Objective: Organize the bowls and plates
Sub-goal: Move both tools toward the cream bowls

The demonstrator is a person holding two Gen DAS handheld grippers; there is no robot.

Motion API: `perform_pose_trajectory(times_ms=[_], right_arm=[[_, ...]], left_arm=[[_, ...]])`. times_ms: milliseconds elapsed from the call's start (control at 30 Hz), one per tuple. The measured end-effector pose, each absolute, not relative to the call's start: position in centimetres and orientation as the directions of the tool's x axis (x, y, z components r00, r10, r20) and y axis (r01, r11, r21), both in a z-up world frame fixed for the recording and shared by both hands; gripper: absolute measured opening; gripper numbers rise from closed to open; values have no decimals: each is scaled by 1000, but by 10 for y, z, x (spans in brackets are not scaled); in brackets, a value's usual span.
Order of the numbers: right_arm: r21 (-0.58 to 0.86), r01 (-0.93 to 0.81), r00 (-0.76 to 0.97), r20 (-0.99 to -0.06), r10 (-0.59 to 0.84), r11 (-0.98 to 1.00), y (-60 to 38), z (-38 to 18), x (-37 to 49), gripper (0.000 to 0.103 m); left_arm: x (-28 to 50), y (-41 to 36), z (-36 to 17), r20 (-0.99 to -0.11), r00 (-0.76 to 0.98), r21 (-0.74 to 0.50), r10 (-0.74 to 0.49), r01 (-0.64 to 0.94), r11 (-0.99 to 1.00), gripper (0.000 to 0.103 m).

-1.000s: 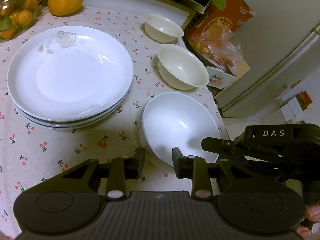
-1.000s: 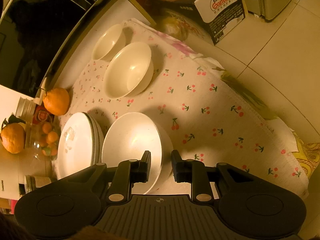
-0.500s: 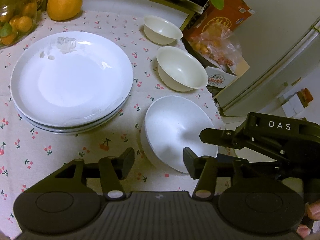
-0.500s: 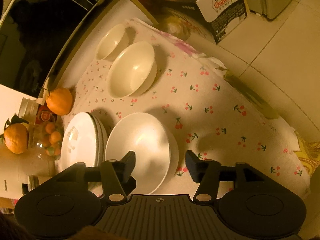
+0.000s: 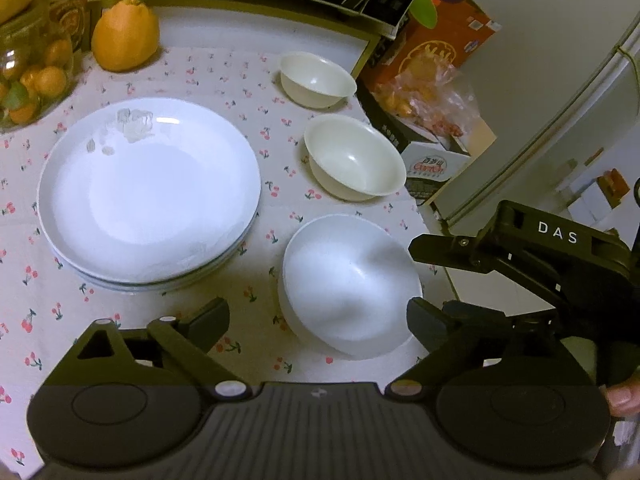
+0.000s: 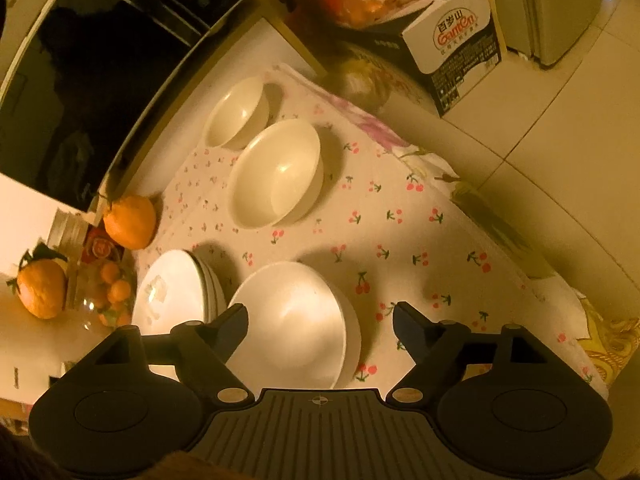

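Observation:
A stack of white plates [image 5: 148,188] lies on the cherry-print tablecloth [image 5: 248,152]; it also shows in the right wrist view [image 6: 172,300]. A stack of white bowls [image 5: 348,284] [image 6: 296,320] sits near the table's right edge. A medium cream bowl [image 5: 354,158] [image 6: 278,174] and a small cream bowl [image 5: 316,78] [image 6: 236,114] stand apart farther back. My left gripper [image 5: 318,320] is open and empty, just short of the white bowls. My right gripper [image 6: 320,320] is open and empty above them; it shows in the left wrist view [image 5: 432,280].
An orange [image 5: 124,36] [image 6: 130,222] and a glass jar of small fruit [image 5: 28,80] [image 6: 106,296] stand at the back left. A dark appliance [image 6: 80,80] lines the back. Cartons [image 5: 436,168] [image 6: 460,40] and a fridge [image 5: 560,80] stand beyond the table's right edge.
Both grippers have opened wide from nearly shut and drawn back a little from the white bowl stack. The bowls and plates have stayed in place.

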State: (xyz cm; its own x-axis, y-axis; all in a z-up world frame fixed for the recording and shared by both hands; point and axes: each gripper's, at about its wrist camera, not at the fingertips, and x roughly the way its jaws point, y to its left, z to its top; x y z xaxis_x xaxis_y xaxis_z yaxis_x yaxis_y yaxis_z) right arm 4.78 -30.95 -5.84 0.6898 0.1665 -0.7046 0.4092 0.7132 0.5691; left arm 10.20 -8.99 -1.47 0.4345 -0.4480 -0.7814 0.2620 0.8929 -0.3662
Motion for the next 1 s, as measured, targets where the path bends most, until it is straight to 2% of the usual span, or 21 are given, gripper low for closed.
perform_pose_trajectory(times_ms=[167, 233, 367, 667, 800, 933, 1000], right_arm=[[617, 404, 719, -670, 182, 675, -319, -49, 47, 84], [628, 406, 727, -662, 182, 664, -322, -46, 48, 87], [667, 413, 726, -652, 217, 620, -331, -43, 57, 87], [682, 435, 733, -648, 209, 588, -339, -39, 90, 87], [702, 419, 763, -616, 196, 577, -346, -42, 101, 87], [752, 319, 827, -518, 217, 577, -354, -50, 104, 87], [765, 308, 831, -506, 232, 566, -361, -56, 108, 87]], left_arm=[[109, -89, -9, -779, 463, -351, -424, 239, 906, 98], [113, -89, -6, -781, 483, -322, -395, 230, 918, 98], [125, -87, 0, -773, 533, -274, -344, 209, 939, 100], [165, -90, 5, -760, 560, -287, -330, 167, 943, 100], [180, -95, 4, -739, 557, -319, -378, 204, 926, 99], [191, -89, 0, -674, 537, -442, -507, 256, 860, 97], [194, -85, -7, -630, 533, -501, -565, 277, 820, 95]])
